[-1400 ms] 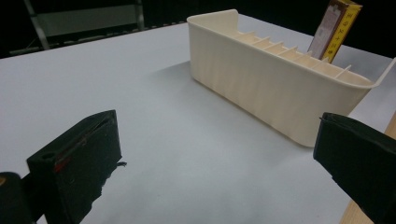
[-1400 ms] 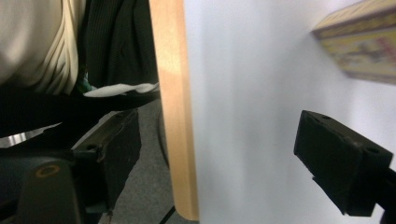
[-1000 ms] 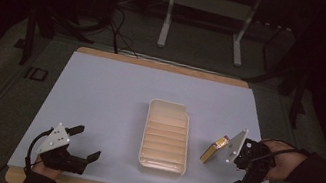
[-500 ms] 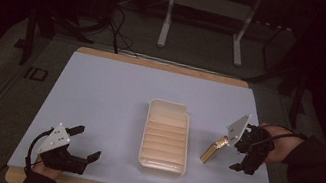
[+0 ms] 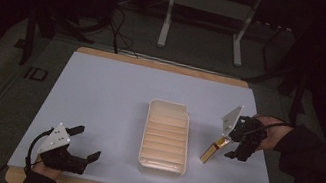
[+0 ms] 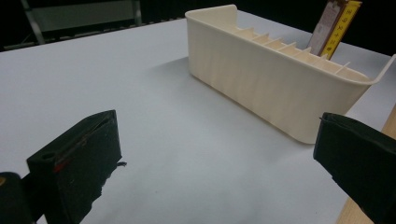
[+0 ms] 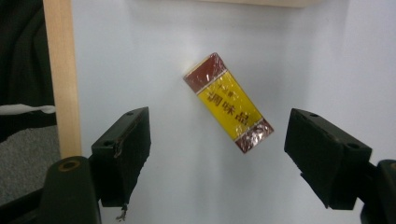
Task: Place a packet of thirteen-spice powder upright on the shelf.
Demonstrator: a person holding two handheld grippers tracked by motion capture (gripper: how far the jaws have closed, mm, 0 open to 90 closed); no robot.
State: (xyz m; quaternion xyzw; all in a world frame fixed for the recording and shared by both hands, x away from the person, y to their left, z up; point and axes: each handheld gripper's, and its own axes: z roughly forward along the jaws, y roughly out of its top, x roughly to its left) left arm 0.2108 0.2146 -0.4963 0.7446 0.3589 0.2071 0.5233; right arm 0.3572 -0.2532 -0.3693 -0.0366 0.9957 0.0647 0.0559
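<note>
A yellow packet with brown ends (image 5: 209, 152) lies flat on the white table, just right of a cream tray with several dividers (image 5: 171, 105). My right gripper (image 5: 233, 142) hovers over the packet, pointing down, jaws wide open. In the right gripper view the packet (image 7: 228, 108) lies slanted on the table beyond the gap between the jaws of the right gripper (image 7: 217, 149), apart from both. My left gripper (image 5: 87, 142) rests open near the front left edge, holding nothing. From the left gripper (image 6: 219, 158) I see the tray's side wall (image 6: 261, 88) and the packet (image 6: 336, 28) behind it.
The table's wooden edge (image 7: 60, 70) runs close to the right jaw's side, with a dark sleeve (image 5: 311, 158) beyond it. White tabletop (image 5: 100, 90) spreads left of the tray. Metal stand legs (image 5: 166, 21) stand on the floor behind the table.
My right gripper has moved a little away from the front edge and closer over the packet, staying open. The packet, tray and left gripper have not moved.
</note>
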